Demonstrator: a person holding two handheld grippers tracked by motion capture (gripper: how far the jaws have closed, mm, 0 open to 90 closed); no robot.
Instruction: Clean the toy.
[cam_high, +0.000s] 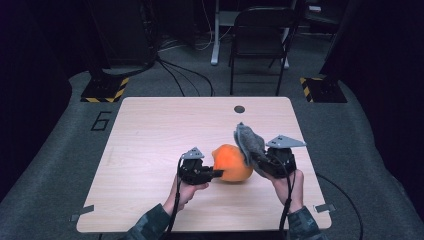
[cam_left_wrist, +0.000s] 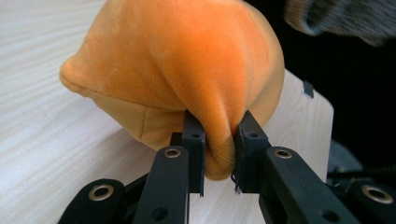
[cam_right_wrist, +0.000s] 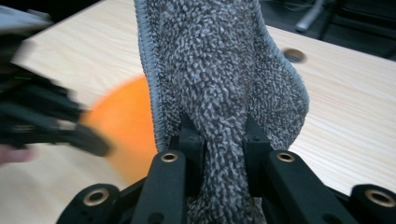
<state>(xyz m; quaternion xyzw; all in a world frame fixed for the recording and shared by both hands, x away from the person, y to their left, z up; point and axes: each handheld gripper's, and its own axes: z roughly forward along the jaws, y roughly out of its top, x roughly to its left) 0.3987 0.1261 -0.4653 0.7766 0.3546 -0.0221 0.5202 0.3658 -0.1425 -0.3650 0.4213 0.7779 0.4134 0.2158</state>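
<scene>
The orange plush toy (cam_high: 231, 163) is near the front middle of the wooden table (cam_high: 150, 130). It is pinched by the left gripper (cam_left_wrist: 219, 140), with only 1 small fold of soft fabric squeezed between the jaws. The grey fuzzy cloth (cam_high: 249, 144) is pinched by the right gripper (cam_right_wrist: 223, 144) and is held up, just beside and partly over the toy.

A few things could go wrong. The fold is small and soft, so the toy could be pulled out of the left jaws if the cloth is rubbed hard on it. The toy could then roll toward the table edge. The cloth is floppy, so it could flop over and hide the toy. The 2 grippers are close, so they could be bumped together.
</scene>
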